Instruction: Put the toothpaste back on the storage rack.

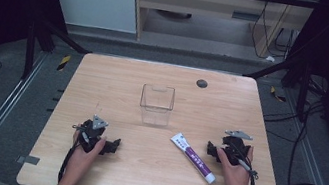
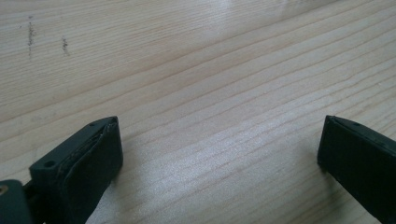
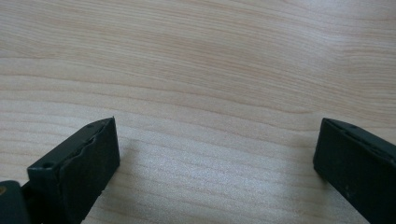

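White-and-purple tube [image 1: 193,156]: lies flat on the wooden table [image 1: 147,181], slanted; cap end toward my near edge, flat crimped end toward the clear container [image 1: 156,104].
Tube to right gripper [image 1: 212,150]: just beside it, on its inner side; near, not touching as far as the high view tells.
Tube to left gripper [image 1: 114,146]: well apart, across bare wood.
Right gripper state: in the right gripper view my jaws stand wide apart over wood grain, nothing between them; the fingers [image 3: 88,163] carry no load.
Left gripper state: same reading in the left gripper view, jaws spread wide, fingers [image 2: 91,161] over bare wood, nothing held.
Hands: both rest low at the near part of the table, one on each side.
Container: clear, square-walled, open-topped, upright at mid-table, beyond the tube; looks empty.
Step in hand, my judgement: right gripper to take the tube, the container the likely goal.
How to do it well: turn my right wrist so the jaws straddle the tube across its width, not along it; come down near the middle of the body; close gently, since a soft tube may squash or slide.
Risk: a glancing jaw could roll the tube toward the near edge.
Dark round mark [image 1: 201,83]: far side of the table, out of the way.
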